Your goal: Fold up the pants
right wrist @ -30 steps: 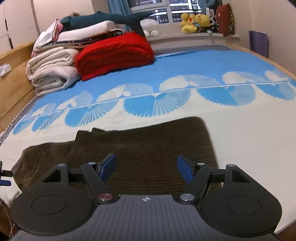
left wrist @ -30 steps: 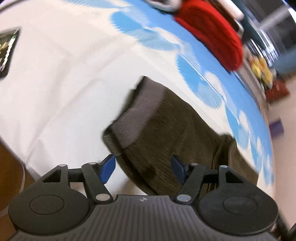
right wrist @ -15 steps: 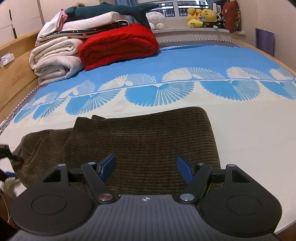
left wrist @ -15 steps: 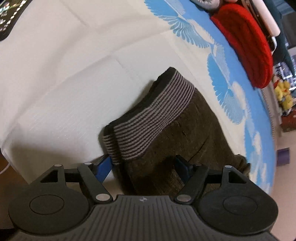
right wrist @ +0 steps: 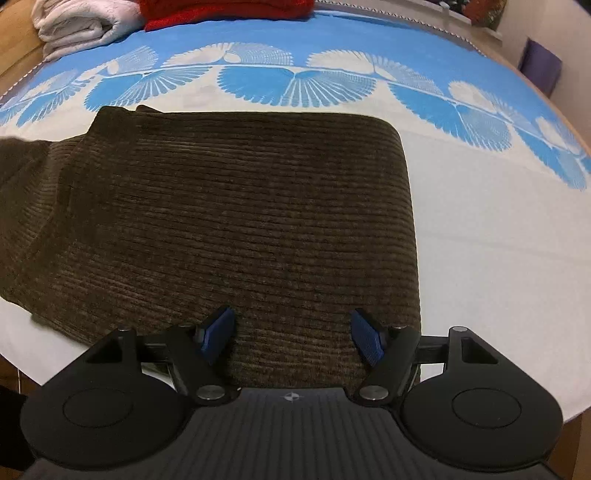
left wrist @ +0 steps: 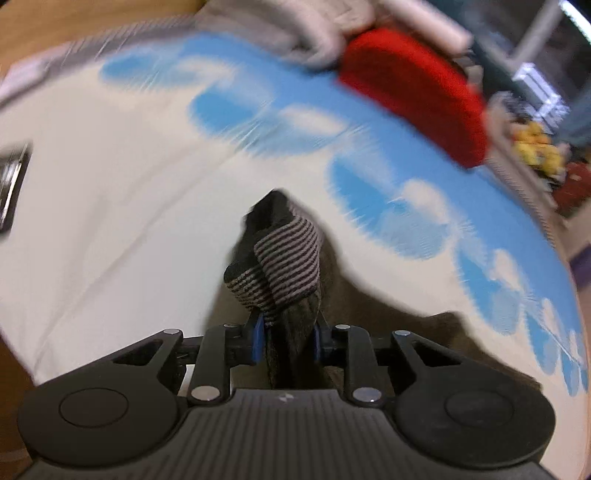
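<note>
Dark brown corduroy pants (right wrist: 236, 206) lie flat on the bed, folded lengthwise, with their right edge squared off. Their striped grey waistband (left wrist: 288, 258) is bunched and lifted off the sheet in the left wrist view. My left gripper (left wrist: 288, 338) is closing on that bunched waistband end, and its blue pads press the cloth from both sides. My right gripper (right wrist: 291, 334) hovers low over the near edge of the pants with its jaws wide apart; the fabric lies below them, not pinched.
The bed sheet (right wrist: 480, 229) is white near me and blue with fan patterns farther back. A red blanket (left wrist: 417, 96) and pale folded towels (right wrist: 77, 26) are stacked at the head. A dark flat object (left wrist: 11, 184) lies at the left.
My left gripper has closed on the waistband and lifted it off the sheet. My right gripper has dropped lower and tilted down over the pants, still open.
</note>
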`<action>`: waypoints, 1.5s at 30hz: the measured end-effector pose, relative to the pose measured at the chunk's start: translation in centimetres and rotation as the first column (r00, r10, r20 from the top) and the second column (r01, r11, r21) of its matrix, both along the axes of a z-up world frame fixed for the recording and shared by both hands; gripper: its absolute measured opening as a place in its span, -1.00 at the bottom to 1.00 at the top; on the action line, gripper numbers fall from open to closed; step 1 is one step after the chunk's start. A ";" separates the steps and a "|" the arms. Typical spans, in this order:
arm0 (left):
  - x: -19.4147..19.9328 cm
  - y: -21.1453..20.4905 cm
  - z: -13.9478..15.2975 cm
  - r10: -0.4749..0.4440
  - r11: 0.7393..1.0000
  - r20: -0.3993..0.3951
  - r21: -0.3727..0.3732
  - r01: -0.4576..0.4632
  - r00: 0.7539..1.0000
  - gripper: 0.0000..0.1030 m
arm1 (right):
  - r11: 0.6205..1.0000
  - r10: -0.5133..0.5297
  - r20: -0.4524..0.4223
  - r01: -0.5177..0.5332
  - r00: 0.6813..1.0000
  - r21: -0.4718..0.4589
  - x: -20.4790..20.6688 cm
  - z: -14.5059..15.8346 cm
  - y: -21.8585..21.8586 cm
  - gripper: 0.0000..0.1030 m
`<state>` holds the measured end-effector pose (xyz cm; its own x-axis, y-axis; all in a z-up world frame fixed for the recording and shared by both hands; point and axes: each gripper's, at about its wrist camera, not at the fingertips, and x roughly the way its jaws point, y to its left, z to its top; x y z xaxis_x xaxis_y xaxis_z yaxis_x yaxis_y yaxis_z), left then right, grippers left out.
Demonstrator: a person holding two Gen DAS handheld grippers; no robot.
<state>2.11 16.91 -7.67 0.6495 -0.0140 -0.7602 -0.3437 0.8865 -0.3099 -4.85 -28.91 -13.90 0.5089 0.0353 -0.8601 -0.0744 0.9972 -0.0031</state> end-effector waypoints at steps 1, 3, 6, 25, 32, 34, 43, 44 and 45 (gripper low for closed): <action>0.0 -1.5 1.3 -0.027 1.000 0.042 0.011 0.027 0.999 -0.50 | 0.999 -0.032 0.011 0.031 0.999 0.044 0.0 0.4 -0.7 0.38; 0.4 -5.4 3.7 -0.107 0.994 0.129 0.036 0.103 0.986 -0.52 | 0.996 -0.055 0.028 0.053 0.998 0.077 0.0 0.8 -1.4 0.37; 0.6 -12.1 6.6 -0.259 0.966 0.240 0.073 0.249 0.936 -0.55 | 0.980 -0.129 0.104 0.110 0.986 0.167 -0.6 2.1 -3.4 0.37; 3.3 -26.0 2.6 -0.652 0.757 0.120 0.057 0.650 0.749 -0.42 | 0.731 -0.457 0.024 0.360 0.889 0.579 -3.4 0.7 -13.6 0.37; 3.8 -23.4 -3.3 -0.702 0.696 -0.180 0.033 0.717 0.689 -0.51 | 0.784 -0.346 -0.027 0.304 0.938 0.541 -0.2 -0.2 -9.5 0.64; 2.8 -23.3 -4.7 -0.726 0.649 -0.235 0.078 0.757 0.646 -0.51 | 0.825 -0.341 -0.066 0.333 0.938 0.458 1.0 -1.1 -7.8 0.67; 2.8 -23.6 -6.0 -0.712 0.662 -0.230 0.098 0.743 0.664 -0.50 | 0.881 -0.290 0.034 0.253 0.956 0.400 0.8 0.4 -5.1 -0.37; 2.8 -23.5 -5.7 -0.710 0.666 -0.223 0.094 0.740 0.668 -0.50 | 0.891 -0.279 0.075 0.229 0.957 0.393 0.5 1.0 -4.9 -0.44; 2.2 -23.7 -5.1 -0.714 0.665 -0.211 0.094 0.741 0.668 -0.50 | 0.895 -0.269 0.129 0.198 0.955 0.399 0.0 2.0 -4.9 -0.47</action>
<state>4.30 -6.83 -12.72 0.3678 -0.3063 -0.8780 0.4045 0.9029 -0.1456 -4.86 -33.78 -11.92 0.6842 0.2008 -0.7011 0.1271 0.9138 0.3858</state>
